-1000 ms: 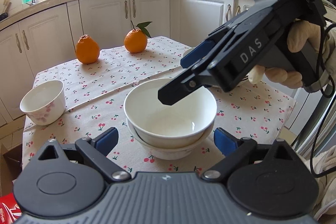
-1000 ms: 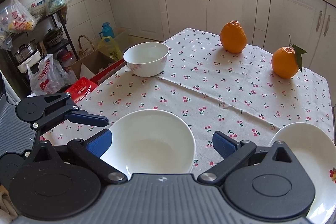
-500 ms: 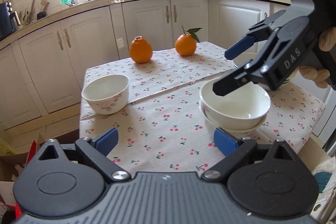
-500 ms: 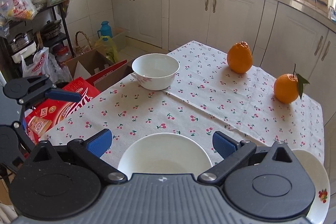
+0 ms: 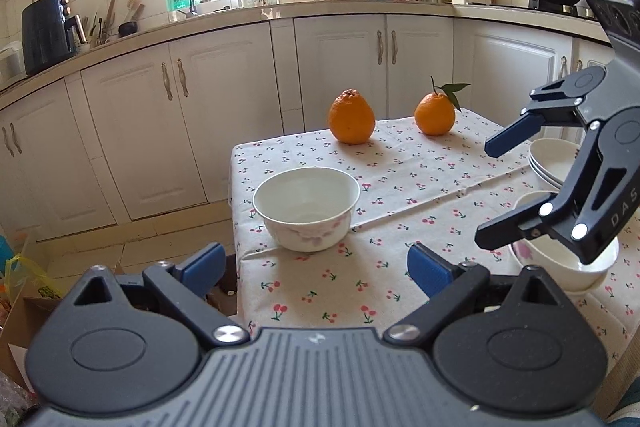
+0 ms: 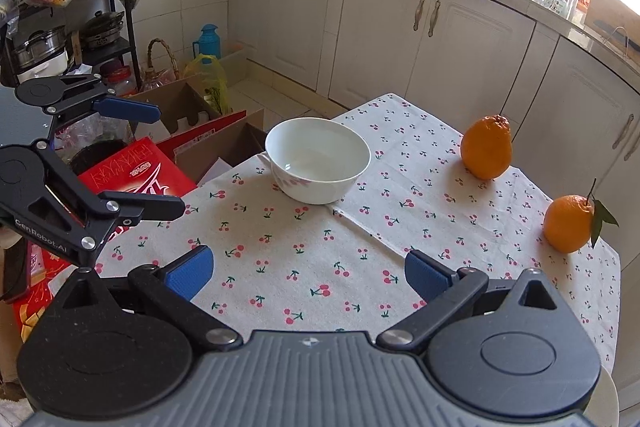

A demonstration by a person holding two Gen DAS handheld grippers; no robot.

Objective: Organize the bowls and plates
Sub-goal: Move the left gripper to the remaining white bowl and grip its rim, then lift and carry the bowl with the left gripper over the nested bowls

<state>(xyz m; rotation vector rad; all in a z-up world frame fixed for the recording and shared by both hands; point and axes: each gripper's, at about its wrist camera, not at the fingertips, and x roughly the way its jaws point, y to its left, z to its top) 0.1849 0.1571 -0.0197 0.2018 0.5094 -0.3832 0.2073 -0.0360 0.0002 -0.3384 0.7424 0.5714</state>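
Both the left tool [image 5: 316, 263] and right tool [image 6: 310, 273] gape empty above the cherry-print cloth surface [image 6: 320, 251], facing a glossy round white bowl [image 5: 307, 213].

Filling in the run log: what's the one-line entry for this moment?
left gripper: open, empty | right gripper: open, empty | lone bowl: table corner, ungrasped | stacked bowls: beside right gripper

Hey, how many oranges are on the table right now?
2. A plain orange sits near the table's far edge; an orange with a leaf sits to its right. None looks hidden.
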